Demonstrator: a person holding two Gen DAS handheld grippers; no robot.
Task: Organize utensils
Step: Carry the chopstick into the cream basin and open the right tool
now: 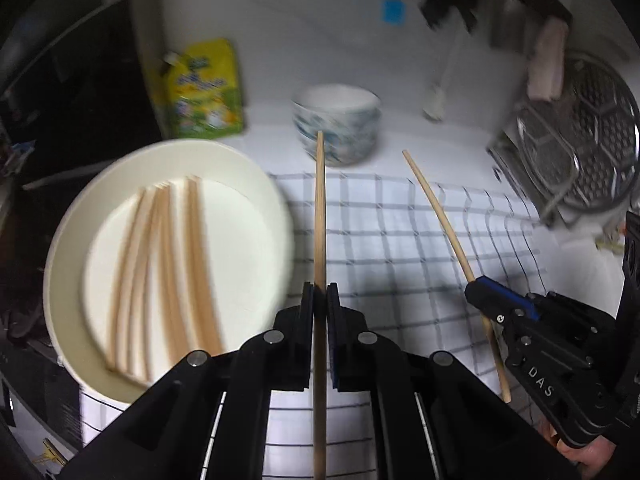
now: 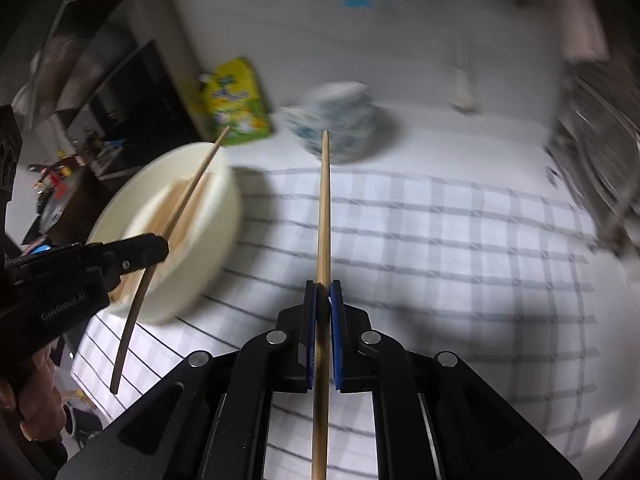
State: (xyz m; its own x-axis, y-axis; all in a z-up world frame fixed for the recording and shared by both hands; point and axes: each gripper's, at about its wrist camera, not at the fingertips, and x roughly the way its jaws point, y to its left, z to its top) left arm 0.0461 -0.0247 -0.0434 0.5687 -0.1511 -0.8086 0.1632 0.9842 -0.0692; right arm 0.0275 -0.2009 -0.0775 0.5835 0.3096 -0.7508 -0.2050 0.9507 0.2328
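My left gripper (image 1: 320, 292) is shut on a wooden chopstick (image 1: 320, 208) that points forward above the checked cloth (image 1: 400, 240). A cream plate (image 1: 72, 240) at its left holds several wooden chopsticks (image 1: 168, 264). My right gripper (image 2: 323, 288) is shut on a second chopstick (image 2: 325, 200), also above the cloth (image 2: 440, 248). In the left wrist view the right gripper (image 1: 476, 288) shows at the right with its chopstick (image 1: 436, 208). In the right wrist view the left gripper (image 2: 160, 246) is over the plate (image 2: 224, 200) with its chopstick (image 2: 192, 188).
A blue-patterned bowl (image 1: 338, 120) stands beyond the cloth, with a yellow-green pouch (image 1: 204, 88) to its left. A metal rack with a strainer (image 1: 580, 152) is at the far right. A dark appliance edge (image 1: 80, 80) is at the left.
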